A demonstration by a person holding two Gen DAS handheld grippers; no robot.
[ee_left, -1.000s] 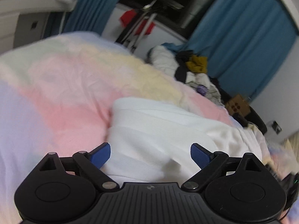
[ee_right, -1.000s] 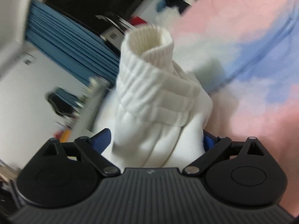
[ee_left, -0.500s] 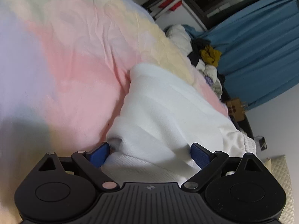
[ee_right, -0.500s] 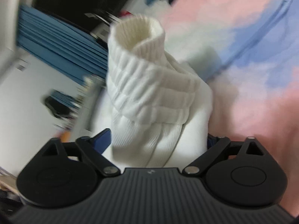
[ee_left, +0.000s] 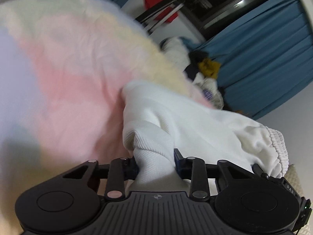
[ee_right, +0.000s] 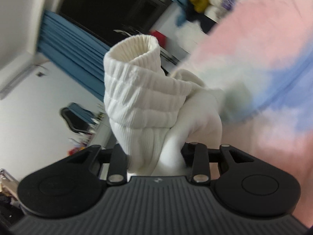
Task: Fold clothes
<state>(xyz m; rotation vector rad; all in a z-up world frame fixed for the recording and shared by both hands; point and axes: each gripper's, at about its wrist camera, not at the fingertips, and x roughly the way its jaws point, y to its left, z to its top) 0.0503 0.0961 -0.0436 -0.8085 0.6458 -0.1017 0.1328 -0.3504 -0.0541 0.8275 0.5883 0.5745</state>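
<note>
Left wrist | adjacent device [ee_left: 289, 188] label: "DA", rest unreadable | white garment [ee_left: 195, 121]

A white garment [ee_left: 187, 117] lies on the pastel bedspread [ee_left: 64, 78].

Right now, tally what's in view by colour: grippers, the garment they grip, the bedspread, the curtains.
Black: 2, the left gripper and the right gripper, both with jaws closing and cloth between them
White: 1, the white garment
Pastel pink, yellow and blue: 1, the bedspread
Blue: 2, the curtains either side of the dark window
Total: 6
</note>
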